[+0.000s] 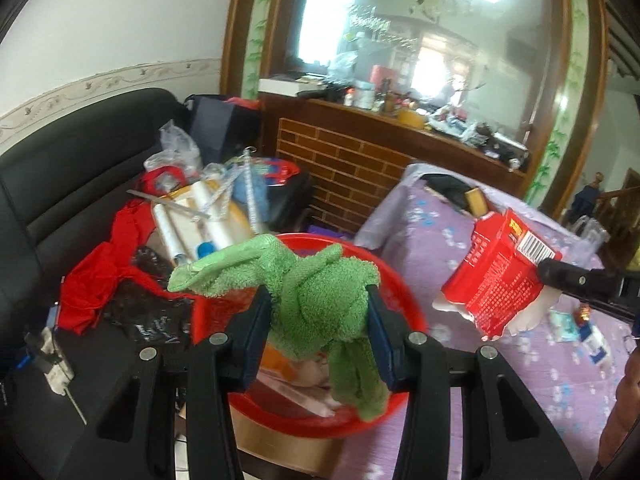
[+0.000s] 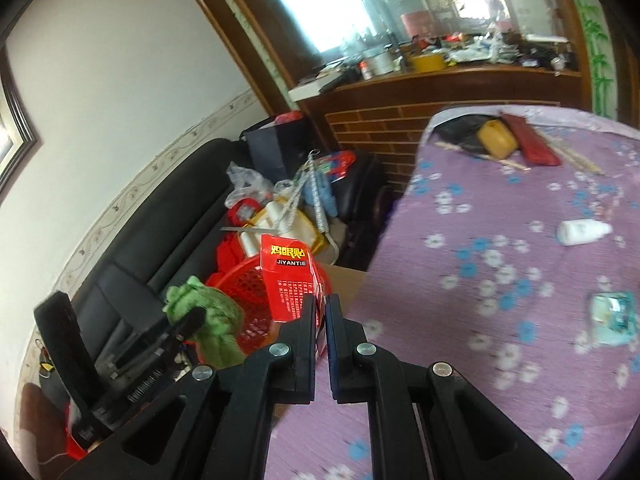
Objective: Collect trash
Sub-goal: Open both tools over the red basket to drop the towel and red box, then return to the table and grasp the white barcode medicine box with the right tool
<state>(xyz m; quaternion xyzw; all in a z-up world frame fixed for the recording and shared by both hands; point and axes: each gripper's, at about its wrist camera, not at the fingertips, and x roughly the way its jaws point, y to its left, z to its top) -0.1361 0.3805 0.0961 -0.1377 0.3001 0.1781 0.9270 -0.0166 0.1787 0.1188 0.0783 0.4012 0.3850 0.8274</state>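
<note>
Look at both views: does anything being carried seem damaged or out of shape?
Yes. The red box, pinched in the right gripper, looks crushed and torn open, with white lining showing at its lower edge.

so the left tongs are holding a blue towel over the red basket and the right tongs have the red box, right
Not quite: the towel is green, not blue. The left wrist view shows it pinched between the left tongs over the red basket. The rest holds: the right wrist view shows the right tongs shut on the red box.
</note>
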